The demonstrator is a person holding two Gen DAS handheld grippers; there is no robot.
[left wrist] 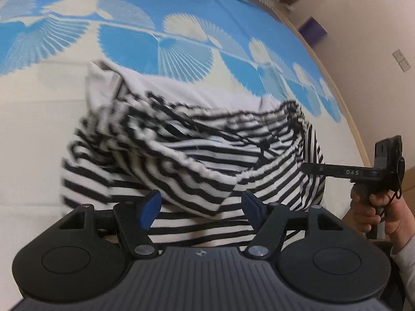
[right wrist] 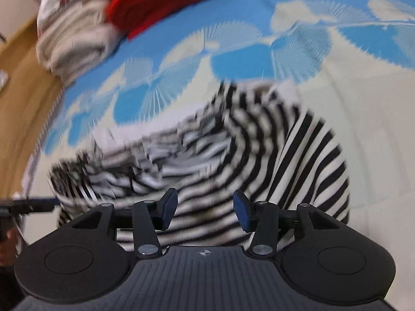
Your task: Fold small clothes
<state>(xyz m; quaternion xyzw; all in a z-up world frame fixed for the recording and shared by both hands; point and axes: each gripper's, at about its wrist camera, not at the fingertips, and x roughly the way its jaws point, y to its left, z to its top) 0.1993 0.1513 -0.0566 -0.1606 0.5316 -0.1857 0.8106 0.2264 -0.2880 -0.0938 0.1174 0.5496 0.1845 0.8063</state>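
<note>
A black-and-white striped garment (left wrist: 197, 155) lies crumpled on a bed sheet (left wrist: 181, 20) printed with blue and white fans. Its folds are bunched up, and a pale inner layer shows at its far edge. My left gripper (left wrist: 201, 204) hovers over the garment's near edge, its blue pads apart and nothing between them. In the right wrist view the same striped garment (right wrist: 259, 155) fills the middle, blurred. My right gripper (right wrist: 206, 207) stands open just above it, with only cloth below the pads. A hand (left wrist: 373, 207) at the garment's right side holds the right gripper's handle.
A red garment (right wrist: 168, 0) and a stack of beige folded cloth (right wrist: 72, 39) lie at the bed's far end. Wooden floor (right wrist: 15, 90) runs along one side of the bed. A wall and a purple box (left wrist: 312, 29) stand on the other side.
</note>
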